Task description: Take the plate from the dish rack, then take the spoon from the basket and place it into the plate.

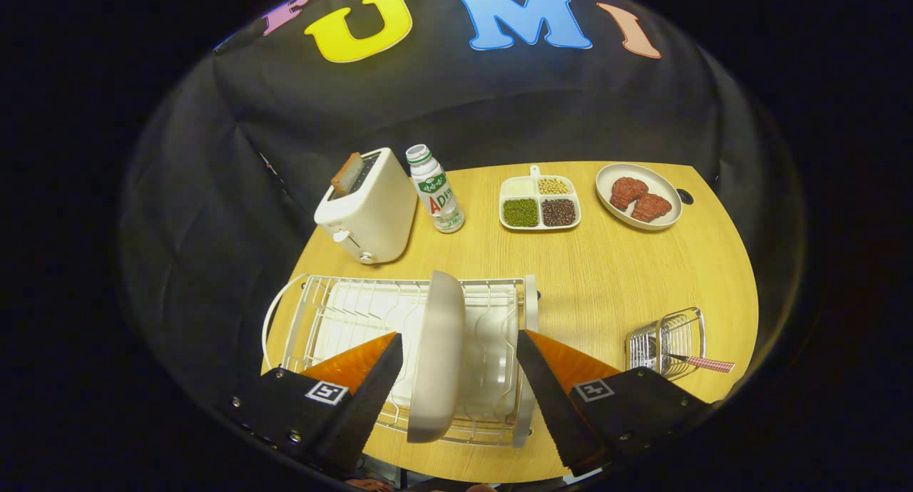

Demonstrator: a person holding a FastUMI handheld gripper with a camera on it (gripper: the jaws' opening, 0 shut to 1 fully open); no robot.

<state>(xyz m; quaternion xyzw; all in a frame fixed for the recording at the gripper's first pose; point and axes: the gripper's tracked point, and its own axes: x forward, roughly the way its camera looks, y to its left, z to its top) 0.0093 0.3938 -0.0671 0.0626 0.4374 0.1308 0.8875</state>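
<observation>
The gripper point(456, 378) hung over the near end of the wooden table point(606, 285) with its two fingers wide apart, one on each side of the plate point(439, 356) and touching nothing. The plate stood on edge in the white wire dish rack point(314, 321), directly between the fingers and slightly tilted.

The step in hand looked to be the first one, taking the plate. To do it well, I judged the fingers should come down evenly until the rim sat deep between them, then close squarely across the plate's thin body, not on its curved lip, where it could slip. The lift should go straight up along the rack's wires so the plate did not catch or drag the rack.

From left to right there were: one white toaster point(371, 210) with one slice of toast point(347, 173) standing in its slot; one small drink bottle point(435, 189) just beside it; one dish rack holding one plate; one divided tray point(540, 203) with four compartments, three showing beans or grains and one pale; one oval dish point(638, 196) carrying two pieces of red meat; and, nearer and right of the fingers, one wire basket point(667, 342) with one spoon point(706, 364), its checked handle poking out over the side.
</observation>
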